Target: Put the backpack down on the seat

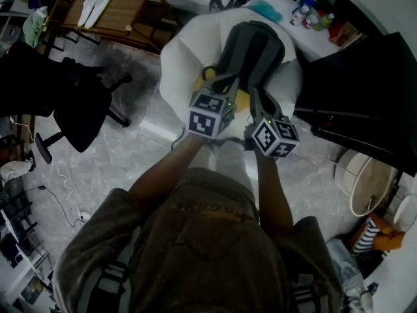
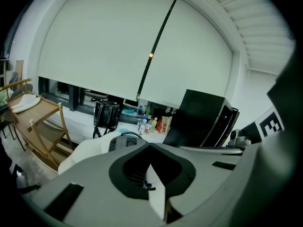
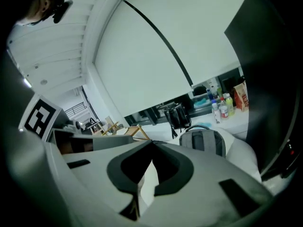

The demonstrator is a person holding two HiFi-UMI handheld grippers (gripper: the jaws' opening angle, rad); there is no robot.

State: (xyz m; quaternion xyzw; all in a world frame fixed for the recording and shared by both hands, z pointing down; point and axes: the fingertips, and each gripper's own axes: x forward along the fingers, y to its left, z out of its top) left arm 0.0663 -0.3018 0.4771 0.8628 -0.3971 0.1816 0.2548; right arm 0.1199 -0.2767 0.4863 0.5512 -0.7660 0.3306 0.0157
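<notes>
Left gripper (image 2: 149,145) with jaws pressed together, nothing clamped. Same on the right gripper (image 3: 152,142): tips meeting, empty. Straight ahead of both and a little below, clear of the tips, the grey backpack (image 1: 254,47), resting on the white seat (image 1: 179,54). Farther ahead, behind the backpack, a ledge with bottles (image 3: 222,105) and a black bag (image 2: 106,113). Off to the right gripper's right, a black cabinet (image 1: 358,90).

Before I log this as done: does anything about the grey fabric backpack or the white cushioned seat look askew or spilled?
Nothing stands out. The grey fabric backpack sits upright on the white cushioned seat; nothing is spilled around it.
</notes>
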